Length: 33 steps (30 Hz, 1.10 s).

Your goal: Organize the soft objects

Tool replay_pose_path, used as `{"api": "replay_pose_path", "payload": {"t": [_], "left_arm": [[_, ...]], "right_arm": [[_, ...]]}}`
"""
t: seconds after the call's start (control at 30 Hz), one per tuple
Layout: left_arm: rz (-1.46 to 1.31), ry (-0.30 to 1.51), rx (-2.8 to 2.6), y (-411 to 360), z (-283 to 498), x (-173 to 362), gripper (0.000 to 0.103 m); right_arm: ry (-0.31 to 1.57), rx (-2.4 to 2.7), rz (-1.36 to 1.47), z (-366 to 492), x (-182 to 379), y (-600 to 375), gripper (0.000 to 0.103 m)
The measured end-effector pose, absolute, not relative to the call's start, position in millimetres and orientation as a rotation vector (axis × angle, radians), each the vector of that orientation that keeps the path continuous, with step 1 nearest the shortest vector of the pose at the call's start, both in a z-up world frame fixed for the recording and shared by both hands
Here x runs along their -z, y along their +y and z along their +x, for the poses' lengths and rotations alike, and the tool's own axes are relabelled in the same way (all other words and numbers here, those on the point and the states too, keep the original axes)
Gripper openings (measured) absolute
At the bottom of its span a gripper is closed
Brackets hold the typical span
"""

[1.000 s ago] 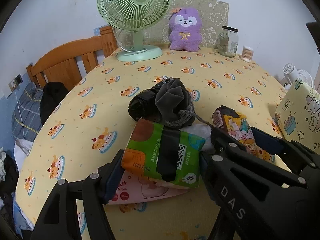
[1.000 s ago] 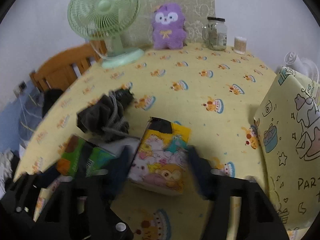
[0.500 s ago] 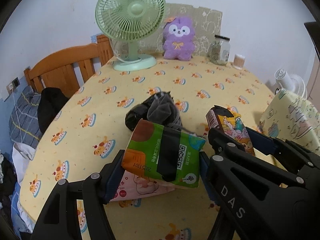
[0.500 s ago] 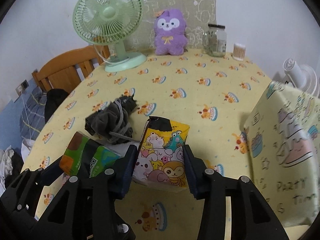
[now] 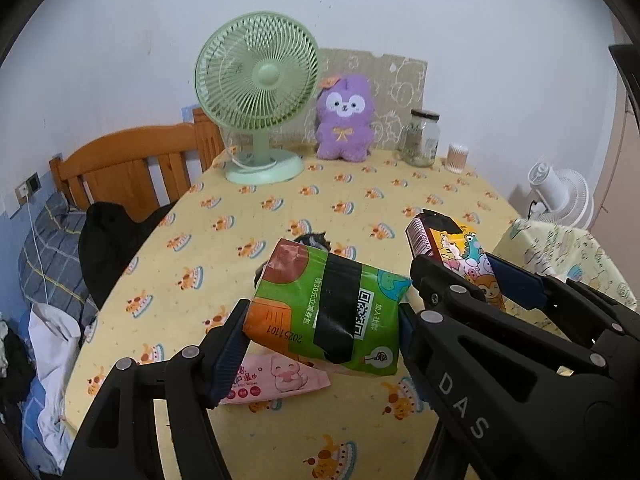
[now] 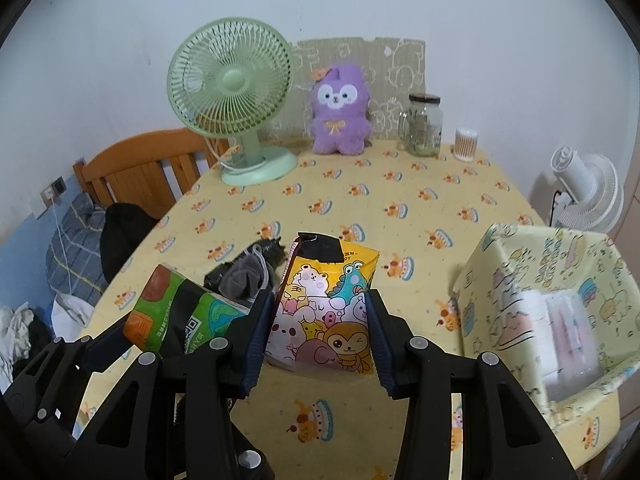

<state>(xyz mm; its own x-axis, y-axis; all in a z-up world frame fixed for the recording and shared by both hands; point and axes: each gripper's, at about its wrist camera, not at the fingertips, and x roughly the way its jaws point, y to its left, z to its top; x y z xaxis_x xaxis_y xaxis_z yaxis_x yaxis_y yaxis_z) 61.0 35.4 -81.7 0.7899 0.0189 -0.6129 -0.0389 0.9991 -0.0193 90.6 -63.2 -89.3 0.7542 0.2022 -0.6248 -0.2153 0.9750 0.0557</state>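
My left tool [image 5: 322,326] clamps a green pack [image 5: 328,308] printed "20251101" above the yellow cake-print counter [image 5: 360,200]; my right tool [image 6: 320,336] grips a cartoon pack [image 6: 326,320]. Ahead stand a fan [image 6: 230,92], plush [image 6: 339,110] and jar [image 6: 422,126]. Right of my right tool sits a basket [image 6: 512,276]; "Wipes" pack [image 5: 276,376] lies below.

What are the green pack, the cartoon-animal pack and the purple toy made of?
Green pack: thin glossy plastic film, judging by its sheen and creases, probably soft inside.
Cartoon-animal pack: likewise printed glossy film, crinkled at the top.
Purple toy: fuzzy plush fabric, matte, with a fluffy outline.
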Motion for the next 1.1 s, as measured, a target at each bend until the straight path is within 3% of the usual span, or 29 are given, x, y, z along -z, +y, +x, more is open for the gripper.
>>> {"api": "replay_pose_path", "payload": {"t": [1.1], "left_arm": [[-0.026, 0.515, 0.002, 6, 38, 23, 0.073]], "right_arm": [[0.522, -0.225, -0.042, 60, 15, -90, 0.048]]}}
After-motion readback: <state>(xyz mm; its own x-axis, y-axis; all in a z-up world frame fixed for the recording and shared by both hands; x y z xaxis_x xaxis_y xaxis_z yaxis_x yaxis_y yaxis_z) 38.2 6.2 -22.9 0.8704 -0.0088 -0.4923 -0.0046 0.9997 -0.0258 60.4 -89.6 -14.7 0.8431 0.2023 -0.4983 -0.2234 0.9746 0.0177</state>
